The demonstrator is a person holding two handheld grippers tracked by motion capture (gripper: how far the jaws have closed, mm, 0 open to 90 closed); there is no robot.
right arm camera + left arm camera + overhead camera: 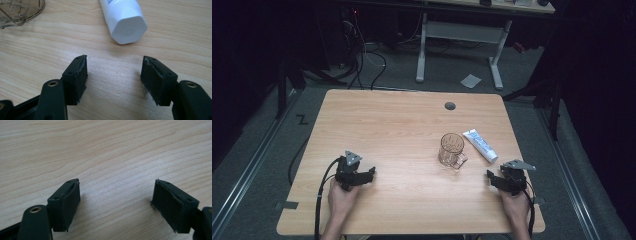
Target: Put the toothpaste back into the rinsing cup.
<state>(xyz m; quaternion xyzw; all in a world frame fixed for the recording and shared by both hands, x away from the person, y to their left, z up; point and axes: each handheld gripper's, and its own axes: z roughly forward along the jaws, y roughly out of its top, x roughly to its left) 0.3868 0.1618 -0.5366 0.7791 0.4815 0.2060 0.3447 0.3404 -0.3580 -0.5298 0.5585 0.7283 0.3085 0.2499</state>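
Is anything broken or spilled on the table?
Nothing is spilled or broken. The glass mug stands upright, and the white tube lies flat beside it with its cap on. Only the pads on the right gripper look a little frayed.

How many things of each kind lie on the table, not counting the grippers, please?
Mug: 1, clear glass, upright.
Tube: 1, white with a white cap, lying flat to the right of the mug.
Total: 2.
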